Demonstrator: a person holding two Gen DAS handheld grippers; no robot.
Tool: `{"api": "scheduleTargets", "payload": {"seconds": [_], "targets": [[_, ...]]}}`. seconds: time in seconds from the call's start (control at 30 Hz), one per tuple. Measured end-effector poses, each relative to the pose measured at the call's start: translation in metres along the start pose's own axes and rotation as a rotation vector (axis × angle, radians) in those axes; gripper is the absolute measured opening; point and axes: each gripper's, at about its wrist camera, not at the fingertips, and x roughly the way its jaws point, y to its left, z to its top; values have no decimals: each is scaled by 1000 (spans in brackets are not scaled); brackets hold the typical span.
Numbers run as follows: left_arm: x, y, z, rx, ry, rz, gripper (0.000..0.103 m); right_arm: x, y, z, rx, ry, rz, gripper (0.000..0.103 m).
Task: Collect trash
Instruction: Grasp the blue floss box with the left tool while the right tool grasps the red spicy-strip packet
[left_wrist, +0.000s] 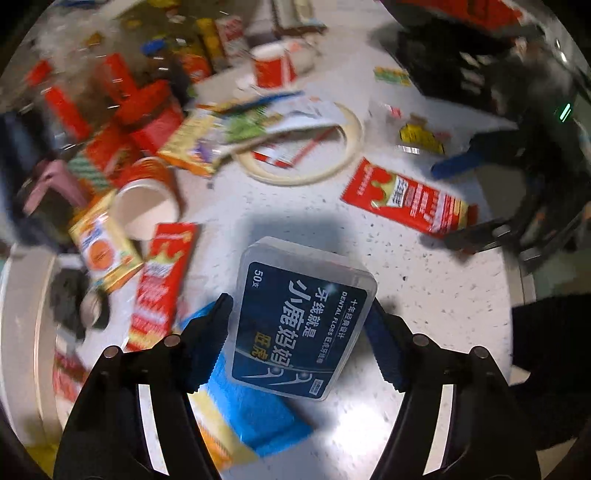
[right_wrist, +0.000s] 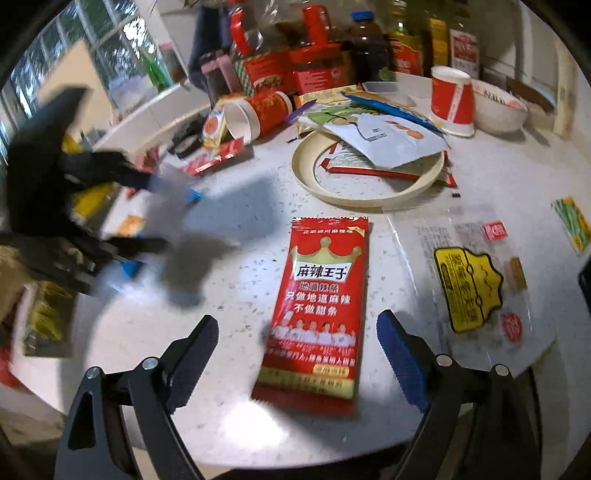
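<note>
Left wrist view, from the left edge: a tipped red paper cup (left_wrist: 147, 199) lies mouth toward you at left of centre, with a red snack wrapper (left_wrist: 166, 280) just below it. Your left gripper (left_wrist: 299, 321) sits at lower centre, jaws clamped on the two sides of a clear dental floss box (left_wrist: 299, 325) with a dark blue label, held over the white speckled table (left_wrist: 424, 295). A blue packet (left_wrist: 255, 417) lies under the box. Further right, a second red wrapper (left_wrist: 406, 199) lies flat at centre right.

Right wrist view: a blurred black shape at the left edge, too smeared to read. Your right gripper (right_wrist: 297, 354) is at lower centre, jaws wide apart and holding nothing; that second red wrapper (right_wrist: 317, 310) lies flat on the table between them, untouched. A beige plate (right_wrist: 306, 173) with wrappers on it sits above. A clear wrapper with a yellow label (right_wrist: 469, 288) lies at right.
</note>
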Motion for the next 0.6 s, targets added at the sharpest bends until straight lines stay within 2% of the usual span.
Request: {"api": "scheduleTargets", "payload": {"seconds": [0.1, 0.13, 0.17, 0.27, 0.43, 0.6], "targets": [[-21, 3, -11, -64, -37, 33, 68, 12, 8, -1, -70, -21, -52, 74], [-27, 2, -15, -86, -46, 40, 68, 13, 11, -2, -99, -33, -71, 68], [-33, 2, -17, -107, -56, 43, 68, 13, 12, -1, -110, -37, -84, 57], [-52, 5, -32, -195, -91, 79, 68, 12, 13, -1, -142, -35, -92, 48], [-78, 0, -56, -355, -157, 134, 68, 1, 17, -3, -157, -34, -58, 42], [-99, -33, -74, -482, -200, 155, 68, -27, 23, 4, -156, -66, 15, 42]]}}
